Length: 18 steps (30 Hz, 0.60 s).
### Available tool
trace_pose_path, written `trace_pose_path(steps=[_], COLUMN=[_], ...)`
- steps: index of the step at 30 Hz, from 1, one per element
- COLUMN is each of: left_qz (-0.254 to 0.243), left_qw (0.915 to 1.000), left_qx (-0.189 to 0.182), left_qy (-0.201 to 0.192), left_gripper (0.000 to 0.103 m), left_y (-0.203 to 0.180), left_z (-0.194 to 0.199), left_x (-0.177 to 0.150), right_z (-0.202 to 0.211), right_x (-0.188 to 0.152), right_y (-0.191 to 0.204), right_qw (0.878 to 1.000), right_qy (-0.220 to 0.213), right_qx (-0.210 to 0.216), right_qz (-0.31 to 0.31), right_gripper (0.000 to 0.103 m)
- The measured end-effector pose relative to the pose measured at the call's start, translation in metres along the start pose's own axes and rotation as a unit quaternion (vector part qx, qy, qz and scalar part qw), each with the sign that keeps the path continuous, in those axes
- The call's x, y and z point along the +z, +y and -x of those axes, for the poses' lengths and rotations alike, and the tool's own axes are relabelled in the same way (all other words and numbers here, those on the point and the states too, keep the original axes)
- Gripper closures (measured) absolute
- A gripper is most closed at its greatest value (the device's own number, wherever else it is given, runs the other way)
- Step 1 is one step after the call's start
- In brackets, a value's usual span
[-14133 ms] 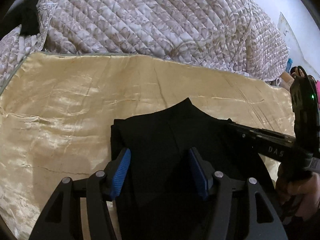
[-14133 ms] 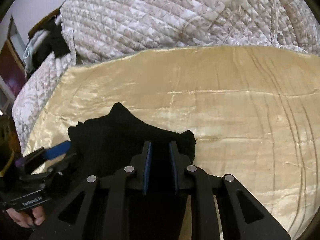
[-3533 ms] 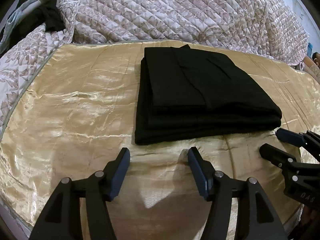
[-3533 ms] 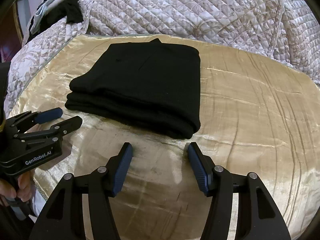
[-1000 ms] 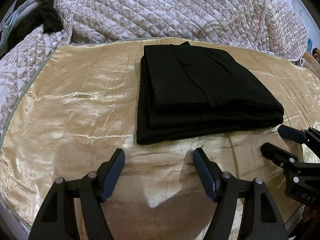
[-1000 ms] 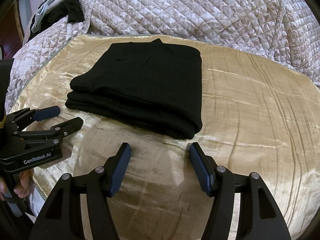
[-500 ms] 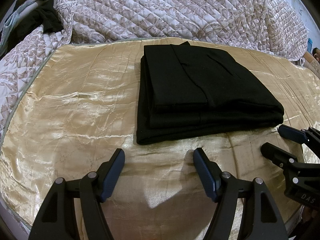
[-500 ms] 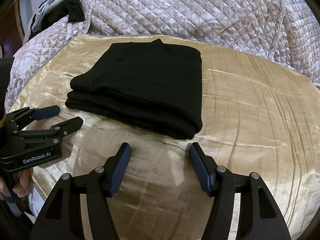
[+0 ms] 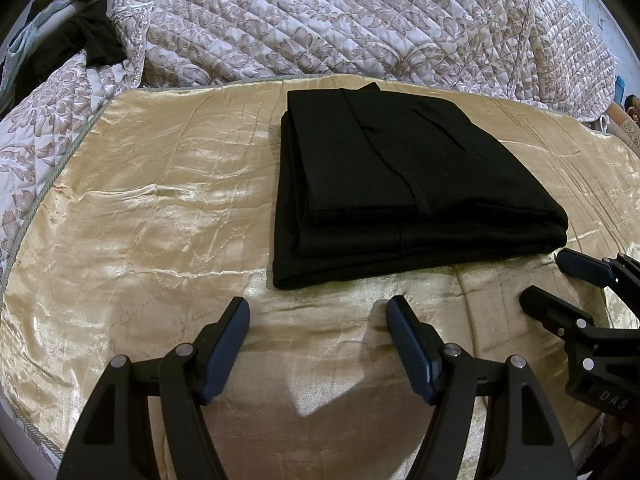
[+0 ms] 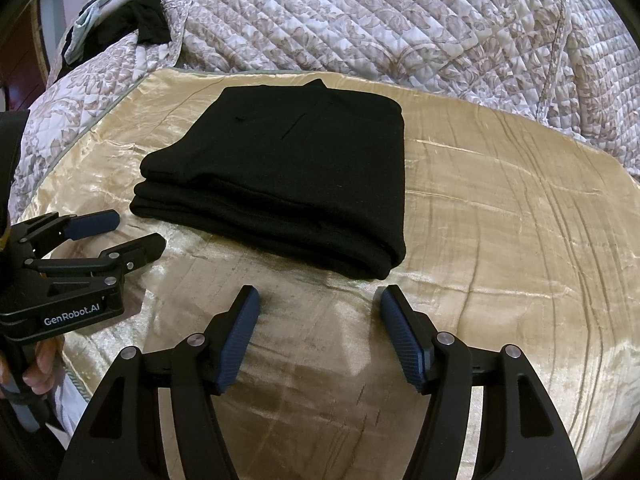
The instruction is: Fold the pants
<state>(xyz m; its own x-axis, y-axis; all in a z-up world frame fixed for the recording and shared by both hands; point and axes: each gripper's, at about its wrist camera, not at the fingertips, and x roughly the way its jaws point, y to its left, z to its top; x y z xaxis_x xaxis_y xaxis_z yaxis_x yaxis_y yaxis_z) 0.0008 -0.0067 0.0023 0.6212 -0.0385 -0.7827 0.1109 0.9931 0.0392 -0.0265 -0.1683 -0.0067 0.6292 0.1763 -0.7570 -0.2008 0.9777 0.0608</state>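
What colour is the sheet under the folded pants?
Shiny pale gold; the sheet under the pants shows best in the right wrist view.

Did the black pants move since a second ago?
No. The pants lie folded in the same spot on the gold cloth, their far edge still near the quilt. Both grippers stay open, off them.

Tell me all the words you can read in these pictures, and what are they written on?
"GenRobot.AI": white letters on the black body of the left gripper, seen from the right wrist view.
"DAS": faint letters on the black body of the right gripper, seen from the left wrist view, cut off at the edge, so possibly part of a longer word.
No writing shows on the black pants or the gold cloth.
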Motion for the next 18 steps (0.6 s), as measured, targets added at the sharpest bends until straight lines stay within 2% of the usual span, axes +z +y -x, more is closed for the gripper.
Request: trace_pose_path(steps=[18], left_qz=[0.0], left_qw=[1.0], left_qx=[-0.001], left_qy=[0.0], left_gripper=[0.029], left_y=[0.0011], left_z=[-0.0005], left_x=[-0.0001], right_z=[0.0001], right_x=[-0.0009], right_y=[0.0014], right_qw=[1.0], right_qy=[-0.002], right_qx=[-0.002], right_qz=[0.001], right_gripper=[0.036])
